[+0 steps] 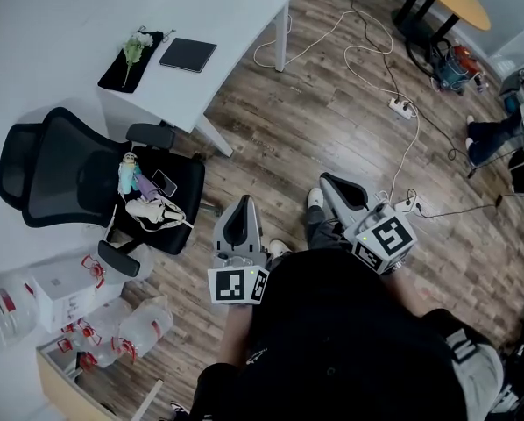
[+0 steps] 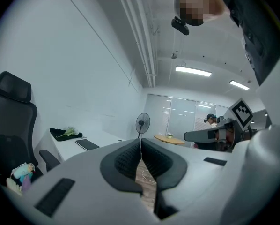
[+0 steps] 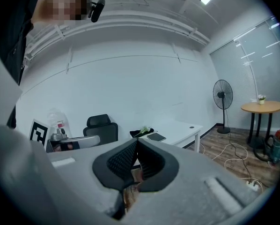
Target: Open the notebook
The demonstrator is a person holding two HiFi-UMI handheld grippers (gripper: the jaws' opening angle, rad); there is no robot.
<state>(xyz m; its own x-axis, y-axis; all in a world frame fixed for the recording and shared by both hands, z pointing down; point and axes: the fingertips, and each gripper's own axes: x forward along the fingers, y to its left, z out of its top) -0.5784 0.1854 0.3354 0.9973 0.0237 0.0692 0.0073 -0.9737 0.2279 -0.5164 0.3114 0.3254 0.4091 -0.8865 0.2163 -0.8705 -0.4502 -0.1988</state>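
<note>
A dark closed notebook (image 1: 188, 54) lies flat on the white desk (image 1: 87, 24) far ahead; it also shows as a thin dark slab (image 2: 87, 144) in the left gripper view and as a small dark slab (image 3: 156, 137) in the right gripper view. Both grippers hang close to the person's body, well short of the desk. My left gripper (image 1: 240, 207) is shut with its pads meeting and nothing between them. My right gripper (image 1: 332, 185) is also shut and empty.
A black office chair (image 1: 87, 182) with toys and a phone on its seat stands left of the grippers. A black cloth with a flower (image 1: 132, 58) lies beside the notebook. Cables and a power strip (image 1: 402, 107) cross the wooden floor. Water jugs (image 1: 17, 305) sit at lower left.
</note>
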